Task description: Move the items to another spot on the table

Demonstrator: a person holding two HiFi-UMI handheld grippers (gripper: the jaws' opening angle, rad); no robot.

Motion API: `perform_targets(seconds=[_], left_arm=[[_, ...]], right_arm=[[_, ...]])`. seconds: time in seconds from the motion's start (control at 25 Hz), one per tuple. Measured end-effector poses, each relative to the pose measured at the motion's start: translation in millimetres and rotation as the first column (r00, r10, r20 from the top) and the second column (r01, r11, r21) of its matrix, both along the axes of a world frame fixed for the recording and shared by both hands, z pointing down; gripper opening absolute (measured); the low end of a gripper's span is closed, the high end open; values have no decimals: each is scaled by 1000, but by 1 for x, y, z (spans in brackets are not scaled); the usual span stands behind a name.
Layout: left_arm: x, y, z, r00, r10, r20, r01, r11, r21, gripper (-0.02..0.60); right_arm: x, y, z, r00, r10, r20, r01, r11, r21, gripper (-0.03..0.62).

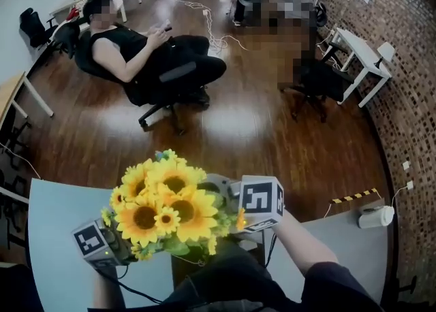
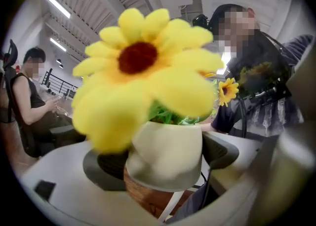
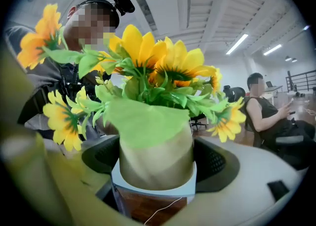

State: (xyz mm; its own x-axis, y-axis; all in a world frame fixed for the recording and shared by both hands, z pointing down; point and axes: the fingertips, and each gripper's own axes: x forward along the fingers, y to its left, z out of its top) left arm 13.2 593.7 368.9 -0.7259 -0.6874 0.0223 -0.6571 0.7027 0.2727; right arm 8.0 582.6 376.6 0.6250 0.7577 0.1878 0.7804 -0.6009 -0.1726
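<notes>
Head view: sunflower pot (image 1: 162, 210) apparently lifted clear of the table (image 1: 61, 229), pinched between left gripper (image 2: 160, 158) and right gripper (image 3: 157, 163). Both pairs of jaws clenched on the pale pot wall, one pad on each side, blooms above the jaws. Probably light, rigid, smooth-walled, top-heavy; petals soft. Best held low on the wall, under the leaves, upright.

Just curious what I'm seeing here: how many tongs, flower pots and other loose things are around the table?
Tongs: 2, left tongs and right tongs, both clamped on the pot
Sunflower pot: 1
White cylinder: 1
Total: 4
</notes>
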Motion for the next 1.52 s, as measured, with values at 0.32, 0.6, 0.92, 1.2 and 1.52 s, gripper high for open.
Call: perform_targets(seconds=[0.32,0.6,0.92,1.2,1.52], left_arm=[[-121,-23,11,992,106,-73,-107,994,-6,482],[-216,-64,26,964,230,-131,-242,966,-87,482],[-271,-69,19,958,271,-100,-283,949,-141,482],[-289,-68,3,952,296,-76,-304,944,-129,482],[-316,-29,4,935,353,1,-352,933,-75,482]], right_arm=[[-118,-25,5,993,102,-67,-103,995,-16,471],[-209,-62,35,971,220,-95,-224,974,-31,469],[-261,-81,17,940,298,-168,-315,945,-85,469],[-278,-82,-4,936,323,-142,-340,934,-114,469],[-303,-42,-4,928,371,-25,-372,926,-63,470]])
